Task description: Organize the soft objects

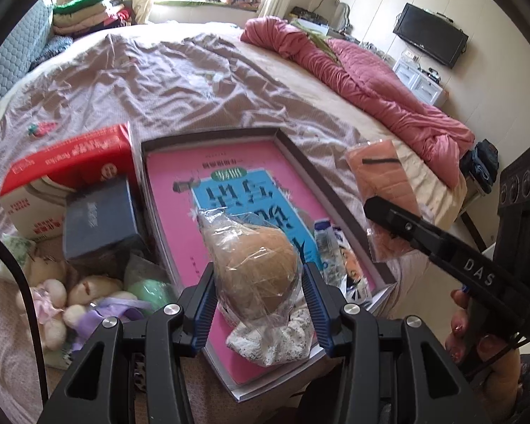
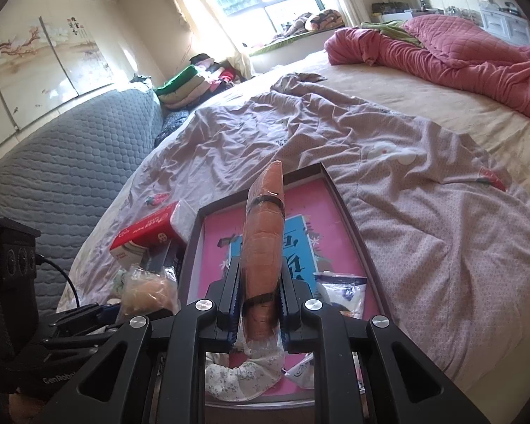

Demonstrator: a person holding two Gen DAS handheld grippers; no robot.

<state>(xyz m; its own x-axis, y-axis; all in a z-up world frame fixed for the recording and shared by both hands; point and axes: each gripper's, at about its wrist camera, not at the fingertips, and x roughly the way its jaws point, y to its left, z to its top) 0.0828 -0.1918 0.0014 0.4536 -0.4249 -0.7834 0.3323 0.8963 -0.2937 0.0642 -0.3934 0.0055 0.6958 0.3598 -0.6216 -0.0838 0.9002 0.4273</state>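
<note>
My left gripper (image 1: 259,282) is shut on a brown soft lump in a clear plastic bag (image 1: 261,265), both blue pads pressing its sides. It hangs above a pink book lying in a dark-rimmed shallow tray (image 1: 293,148) on the bed. At the right, my right gripper (image 1: 374,208) is shut on a folded orange cloth in plastic wrap (image 1: 381,180). In the right wrist view that orange cloth (image 2: 265,233) stands upright between the fingers of the right gripper (image 2: 259,304), over the tray (image 2: 346,208). The left gripper (image 2: 116,309) and its brown bag (image 2: 148,293) show at lower left.
A red carton (image 1: 70,155), a dark blue box (image 1: 99,219) and plush toys (image 1: 70,296) sit left of the tray. A white floral fabric piece (image 1: 275,342) and a blue-white packet (image 1: 327,240) lie on the book. A pink quilt (image 1: 371,81) is bunched at far right.
</note>
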